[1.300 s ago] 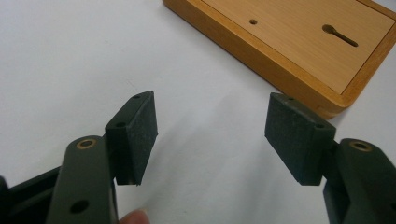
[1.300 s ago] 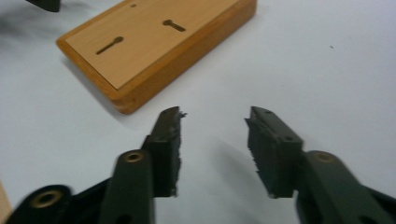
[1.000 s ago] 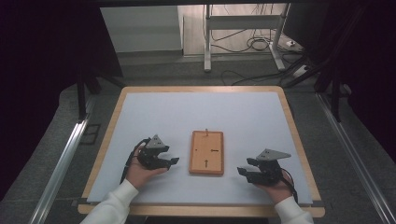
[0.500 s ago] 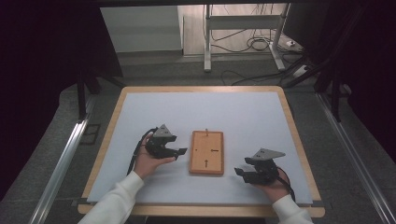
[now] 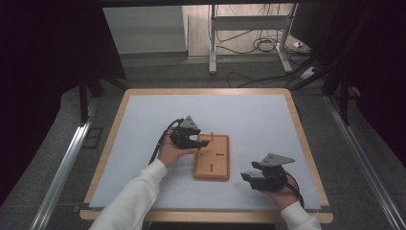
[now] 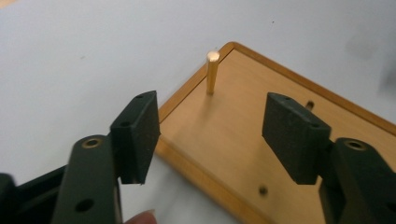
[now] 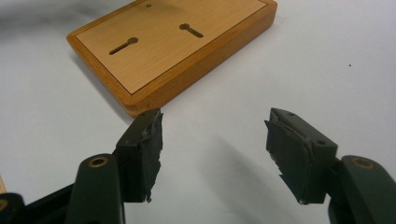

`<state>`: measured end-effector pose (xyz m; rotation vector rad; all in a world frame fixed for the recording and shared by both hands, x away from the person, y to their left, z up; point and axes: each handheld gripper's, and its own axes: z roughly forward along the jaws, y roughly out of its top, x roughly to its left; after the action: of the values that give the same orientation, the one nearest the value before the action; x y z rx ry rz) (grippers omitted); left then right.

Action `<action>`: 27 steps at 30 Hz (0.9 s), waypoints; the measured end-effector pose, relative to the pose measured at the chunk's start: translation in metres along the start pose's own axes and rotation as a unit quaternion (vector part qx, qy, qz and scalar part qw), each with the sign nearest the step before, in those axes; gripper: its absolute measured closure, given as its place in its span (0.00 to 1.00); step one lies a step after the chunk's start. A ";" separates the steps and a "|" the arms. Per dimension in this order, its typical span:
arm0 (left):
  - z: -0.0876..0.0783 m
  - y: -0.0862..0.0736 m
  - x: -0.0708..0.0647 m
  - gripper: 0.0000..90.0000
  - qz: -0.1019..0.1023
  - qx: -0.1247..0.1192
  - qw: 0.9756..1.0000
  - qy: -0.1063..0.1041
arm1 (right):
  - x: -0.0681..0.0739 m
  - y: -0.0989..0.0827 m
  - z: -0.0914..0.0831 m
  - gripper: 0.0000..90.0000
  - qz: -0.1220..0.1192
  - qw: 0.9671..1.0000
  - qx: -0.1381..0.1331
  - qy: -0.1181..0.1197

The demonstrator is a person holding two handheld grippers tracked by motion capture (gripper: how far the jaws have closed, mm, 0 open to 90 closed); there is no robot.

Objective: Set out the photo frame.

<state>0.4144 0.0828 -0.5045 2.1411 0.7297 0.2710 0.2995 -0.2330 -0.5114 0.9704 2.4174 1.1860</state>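
1. High view: a flat wooden board (image 5: 212, 156) lies on the white worktop (image 5: 249, 120), a little below the middle of the frame. It has two dark slots in its top.
2. A thin gold peg (image 5: 211, 135) stands up straight at the top left corner of the board. In the left gripper view the peg (image 6: 212, 72) is in the upper middle of the frame, close to the board's edge (image 6: 243, 135).
3. The left hand-held gripper (image 5: 194, 141) is just left of the board's top corner, and its tips reach over the board's edge near the peg. A hand (image 5: 170, 151) in a white sleeve (image 5: 134, 201) holds it.
4. In the left gripper view the left hand-held gripper (image 6: 210, 128) is open wide. Nothing is between its two black pads, and they do not touch the peg, which is farther off past them.
5. The right hand-held gripper (image 5: 249, 178) is at the lower right of the high view, near the board's bottom right corner but apart from it. A hand (image 5: 282, 191) holds it low over the worktop.
6. In the right gripper view the right hand-held gripper (image 7: 212, 154) is open wide too and holds nothing. The board (image 7: 173, 42) sits in the upper left of that frame, past the left pad, with bare white worktop (image 7: 327, 60) under the gap.
7. A wooden rim runs around the white worktop.
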 end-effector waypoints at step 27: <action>0.042 0.017 0.008 0.93 0.008 0.026 0.999 -0.034 | 0.021 0.009 0.008 0.34 -0.046 0.999 -0.008 -0.009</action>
<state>0.4454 0.0519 -0.5176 2.1946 0.6877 0.1890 0.2925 -0.2104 -0.5086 0.8514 2.4077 1.1585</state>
